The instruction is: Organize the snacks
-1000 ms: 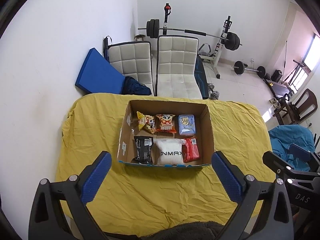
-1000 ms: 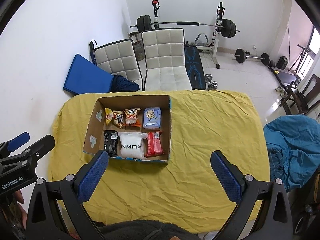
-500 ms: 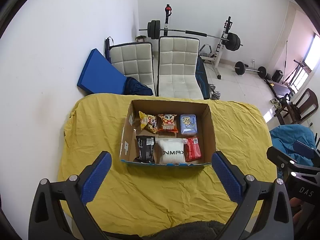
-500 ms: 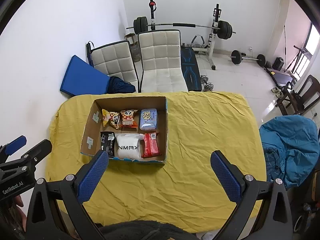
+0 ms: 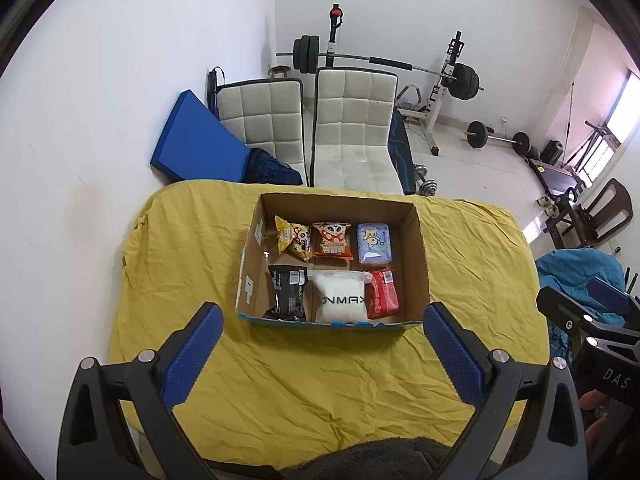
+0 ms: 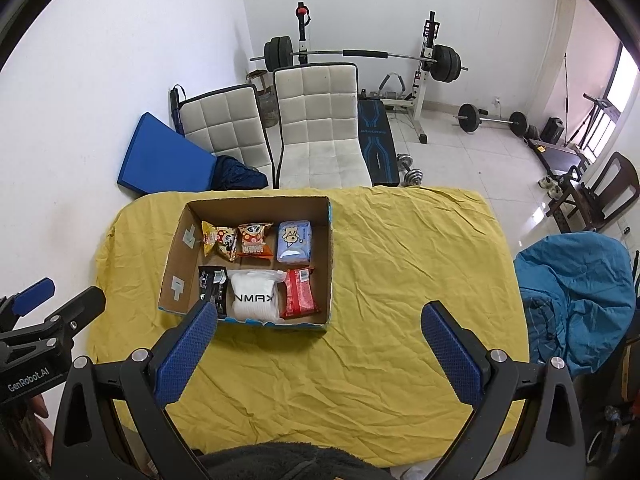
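An open cardboard box (image 5: 418,256) (image 6: 180,248) stands on the yellow cloth. Inside lie several snacks in two rows: a yellow packet (image 5: 292,238), an orange packet (image 5: 332,240) and a pale blue pack (image 5: 374,242) at the back; a black packet (image 5: 286,292), a white bag (image 5: 344,296) (image 6: 254,296) and a red packet (image 5: 382,294) (image 6: 298,292) in front. My left gripper (image 5: 322,356) hovers open, near side of the box, nothing between its fingers. My right gripper (image 6: 318,356) is open too, over bare cloth right of the box front.
The yellow-covered table (image 6: 400,260) ends near the bottom of both views. Two white chairs (image 5: 352,132) and a blue mat (image 5: 192,140) stand behind it, a weight bench beyond. A blue beanbag (image 6: 576,292) sits to the right.
Both grippers have drawn back and up slightly; the box looks a little smaller and farther. Both stay open and hold nothing.
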Demonstrator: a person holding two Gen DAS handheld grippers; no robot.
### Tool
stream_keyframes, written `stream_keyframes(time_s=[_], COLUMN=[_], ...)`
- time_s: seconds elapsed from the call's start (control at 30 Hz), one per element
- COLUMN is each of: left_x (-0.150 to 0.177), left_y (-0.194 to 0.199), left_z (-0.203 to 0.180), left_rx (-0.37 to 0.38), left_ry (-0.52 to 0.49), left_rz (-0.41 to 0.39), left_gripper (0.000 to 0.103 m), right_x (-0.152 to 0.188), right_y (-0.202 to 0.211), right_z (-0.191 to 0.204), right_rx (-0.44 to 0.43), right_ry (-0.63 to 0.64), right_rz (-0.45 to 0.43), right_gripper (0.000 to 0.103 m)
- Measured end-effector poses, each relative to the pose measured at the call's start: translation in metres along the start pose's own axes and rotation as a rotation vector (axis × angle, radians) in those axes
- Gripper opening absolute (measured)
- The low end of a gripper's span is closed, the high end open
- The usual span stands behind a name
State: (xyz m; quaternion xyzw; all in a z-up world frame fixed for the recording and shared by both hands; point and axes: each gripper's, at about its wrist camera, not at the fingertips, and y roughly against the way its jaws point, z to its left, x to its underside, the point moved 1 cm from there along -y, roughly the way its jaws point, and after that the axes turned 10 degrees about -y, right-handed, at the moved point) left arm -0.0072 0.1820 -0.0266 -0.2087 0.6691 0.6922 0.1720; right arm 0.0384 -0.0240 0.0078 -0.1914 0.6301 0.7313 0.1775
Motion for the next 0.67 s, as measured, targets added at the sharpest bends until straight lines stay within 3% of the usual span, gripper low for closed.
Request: stream_keyframes(time_s=[0.67], left_x=[0.0037], left_y=[-0.0041], left_z=[-0.0019], left_rx=[-0.013], left_ry=[-0.024], left_rz=[0.011], left_gripper=[0.103], right_x=[-0.0005], right_y=[0.002], right_z=[0.0025], right_rx=[0.001], right_ry=[-0.005], right_rz=[0.001], right_gripper=[0.103])
